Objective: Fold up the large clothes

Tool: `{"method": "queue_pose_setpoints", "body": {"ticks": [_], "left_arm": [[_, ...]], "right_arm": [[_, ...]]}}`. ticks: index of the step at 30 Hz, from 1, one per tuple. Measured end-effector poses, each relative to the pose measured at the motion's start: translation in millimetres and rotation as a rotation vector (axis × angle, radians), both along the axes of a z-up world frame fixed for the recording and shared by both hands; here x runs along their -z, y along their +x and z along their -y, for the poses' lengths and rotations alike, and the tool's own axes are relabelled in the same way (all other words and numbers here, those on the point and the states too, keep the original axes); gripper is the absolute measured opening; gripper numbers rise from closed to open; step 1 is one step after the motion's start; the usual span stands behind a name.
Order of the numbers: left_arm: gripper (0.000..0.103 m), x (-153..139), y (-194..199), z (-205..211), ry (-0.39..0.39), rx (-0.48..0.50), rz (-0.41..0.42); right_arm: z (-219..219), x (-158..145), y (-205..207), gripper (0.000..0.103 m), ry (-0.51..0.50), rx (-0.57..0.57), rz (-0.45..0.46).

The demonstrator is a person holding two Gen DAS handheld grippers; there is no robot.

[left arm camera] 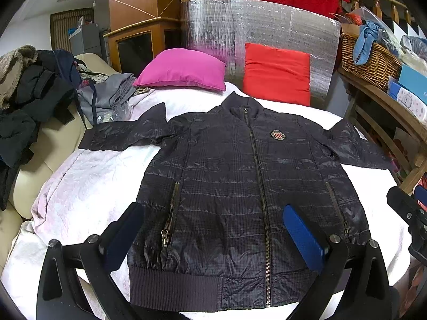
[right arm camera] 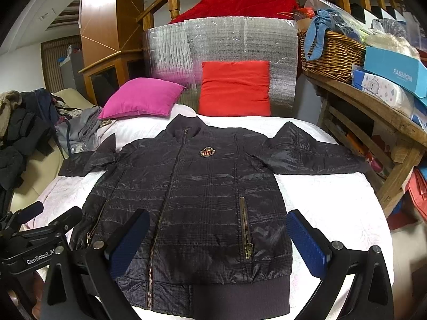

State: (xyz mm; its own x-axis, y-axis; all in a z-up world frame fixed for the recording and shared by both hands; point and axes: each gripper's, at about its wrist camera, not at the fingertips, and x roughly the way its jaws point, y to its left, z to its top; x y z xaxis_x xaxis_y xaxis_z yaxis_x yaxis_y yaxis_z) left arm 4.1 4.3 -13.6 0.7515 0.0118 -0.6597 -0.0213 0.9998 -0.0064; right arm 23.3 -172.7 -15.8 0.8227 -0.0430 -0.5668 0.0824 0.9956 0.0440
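Both the left gripper [left arm camera: 216,234] and right gripper [right arm camera: 218,242] hover with jaws released, empty. The dark jacket [left arm camera: 240,186] lies flat, front up, sleeves spread, just beyond and beneath the jaws on the white bedcover [left arm camera: 88,186]. Its slick shell may slip when pinched, or the jaws may snag the bedcover too.
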Motion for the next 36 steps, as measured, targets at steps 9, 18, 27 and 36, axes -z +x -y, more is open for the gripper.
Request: {"method": "queue_pose_setpoints", "body": {"ticks": [9,18,27,36], "left_arm": [[0.103,-0.3,0.9,1.9,-0.001,0.003,0.0],[0.103,-0.6,0.5,2.3,-0.002,0.006,0.0],[0.103,-1.2,-0.9,3.4,-0.002,0.009,0.003],[0.103,1.0,-0.4,2.1,-0.008,0.012,-0.004]], "right_arm": [[0.0,-0.5,0.3,0.103,-0.001,0.0,0.001],[3.0,-0.1,-1.5,0.103,0.002,0.004,0.001],[0.7,-0.7,-2.7,0.103,-0.004,0.002,0.001],[1.4,4.9,0.5,0.103,0.006,-0.007,-0.022]]}}
